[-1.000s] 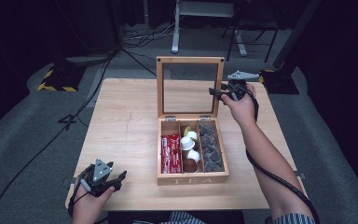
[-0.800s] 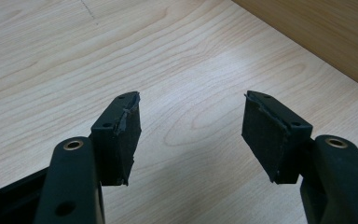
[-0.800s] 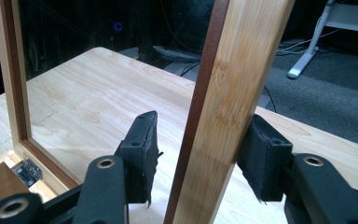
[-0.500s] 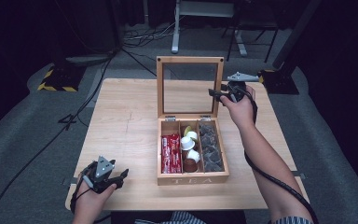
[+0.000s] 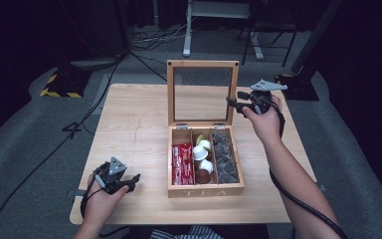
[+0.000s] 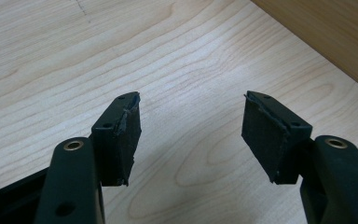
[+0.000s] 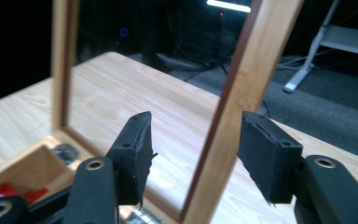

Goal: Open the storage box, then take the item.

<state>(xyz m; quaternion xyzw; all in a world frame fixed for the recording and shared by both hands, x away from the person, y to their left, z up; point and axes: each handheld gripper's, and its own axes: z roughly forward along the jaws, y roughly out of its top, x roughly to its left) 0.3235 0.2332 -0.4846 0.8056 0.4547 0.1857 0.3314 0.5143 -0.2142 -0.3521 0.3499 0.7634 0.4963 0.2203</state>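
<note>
Wooden on wooden: found the tea box (image 5: 205,188) at centre frame in the high view, on the table (image 5: 129,124), its glass-paned lid (image 5: 202,63) raised upright behind it. Counted three compartments: red packets (image 5: 182,163) at left, white pods (image 5: 200,153) in the middle, dark packets (image 5: 225,158) at right.

Placed the right gripper (image 5: 235,99) right of centre in the upper half, at the lid's right-hand rail. Saw, in the right gripper view, that rail running up between the two pads with a gap on either side, so read the jaws as apart and straddling the wood, not clamped on it. Could not tell whether either pad brushed the rail.

Placed the left gripper (image 5: 133,182) at lower left, near the table's front edge and well apart from the box. Saw its jaws wide apart over bare tabletop in the left gripper view, holding nothing.

Judged the step in hand as lid handling, either about to close it or just done opening it; could not say which. Reckoned the next move called either for a firm pinch on the rail and a slow swing about the hinges, or for backing straight off without knocking the lid
</note>
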